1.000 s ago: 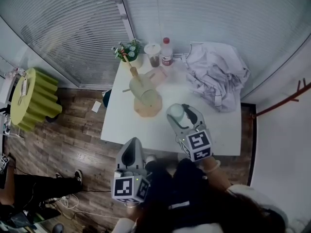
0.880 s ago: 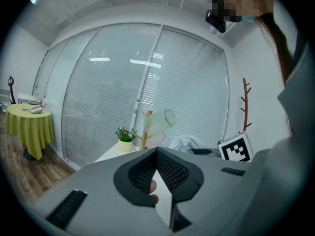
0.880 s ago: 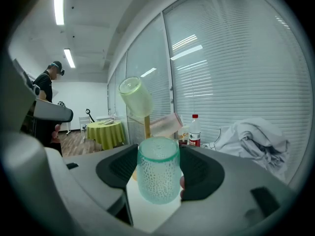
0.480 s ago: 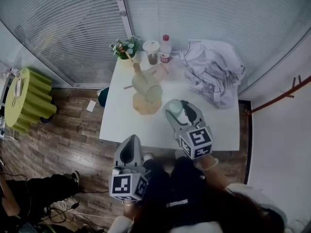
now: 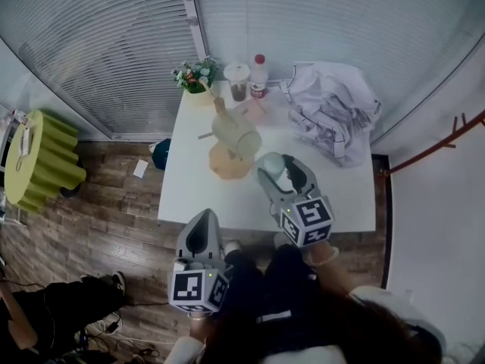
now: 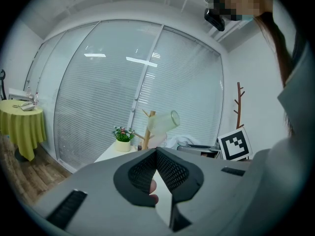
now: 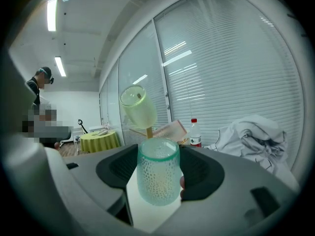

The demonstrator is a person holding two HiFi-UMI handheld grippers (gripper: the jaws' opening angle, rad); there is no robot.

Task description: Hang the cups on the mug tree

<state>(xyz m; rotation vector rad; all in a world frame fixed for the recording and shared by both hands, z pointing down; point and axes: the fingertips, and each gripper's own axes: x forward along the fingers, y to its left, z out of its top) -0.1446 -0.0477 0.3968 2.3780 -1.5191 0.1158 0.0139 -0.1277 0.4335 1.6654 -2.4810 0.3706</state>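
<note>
table: white; tree stands toward its far left.
tree: ahead and a little left of the right claw, with a pale cup hung tilted on it.
right claw: over mid-table, aimed at the tree, clamped on the dotted cup; nearer hand.
dotted cup: upright, rim up.
left claw: clenched, empty, off the near edge.

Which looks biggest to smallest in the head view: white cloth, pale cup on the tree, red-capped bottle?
1. white cloth
2. pale cup, raised nearer the camera, so less sure
3. red-capped bottle
</note>
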